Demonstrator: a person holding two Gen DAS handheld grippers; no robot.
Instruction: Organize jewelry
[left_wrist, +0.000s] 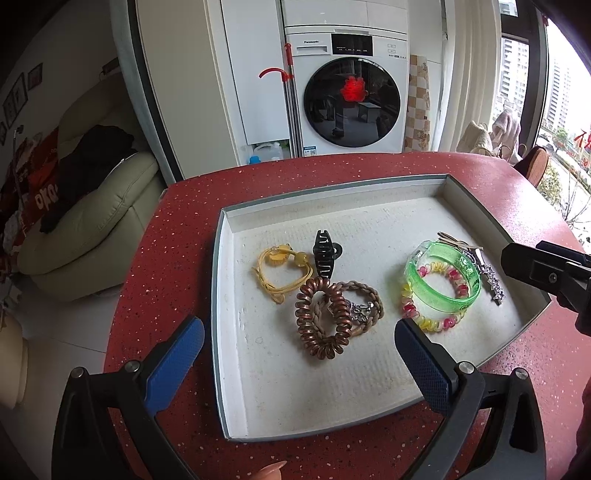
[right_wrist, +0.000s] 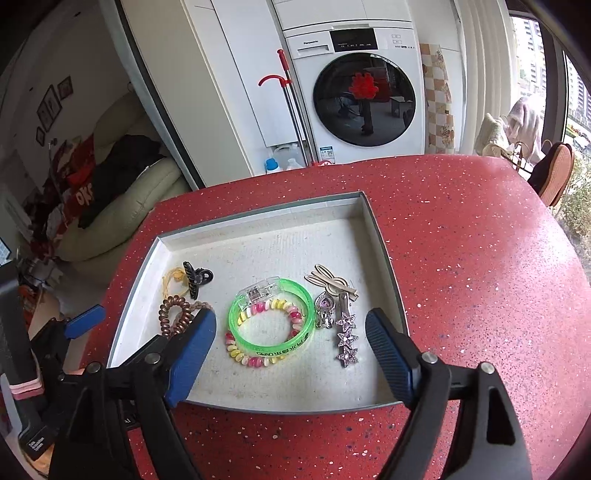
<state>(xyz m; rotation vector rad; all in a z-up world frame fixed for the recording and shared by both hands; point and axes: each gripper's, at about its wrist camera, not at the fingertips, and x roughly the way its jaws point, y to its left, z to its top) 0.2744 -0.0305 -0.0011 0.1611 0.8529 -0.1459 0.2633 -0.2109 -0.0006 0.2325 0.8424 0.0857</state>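
Note:
A shallow white-lined tray (left_wrist: 236, 369) (right_wrist: 280, 391) sits on the red table. In it lie a yellow hair tie (left_wrist: 275, 275), a black claw clip (left_wrist: 325, 254) (right_wrist: 195, 278), a brown coil tie (left_wrist: 319, 343) (right_wrist: 173, 317) on a braided bracelet (left_wrist: 369, 291), a green bangle (left_wrist: 443, 295) (right_wrist: 240, 332) over a pink-yellow coil tie (left_wrist: 436, 323) (right_wrist: 255, 360), a star clip (right_wrist: 347, 341) (left_wrist: 493, 284) and a beige clip (right_wrist: 328, 282). My left gripper (left_wrist: 299, 354) is open over the tray's near left. My right gripper (right_wrist: 291, 354) is open above the bangle.
The red speckled table (right_wrist: 480, 277) has bare room right of the tray. Behind it stand a washing machine (left_wrist: 347, 92), a red-handled mop (left_wrist: 290, 107) and a cream sofa (left_wrist: 92, 206). A wicker chair (right_wrist: 556, 173) stands at the far right.

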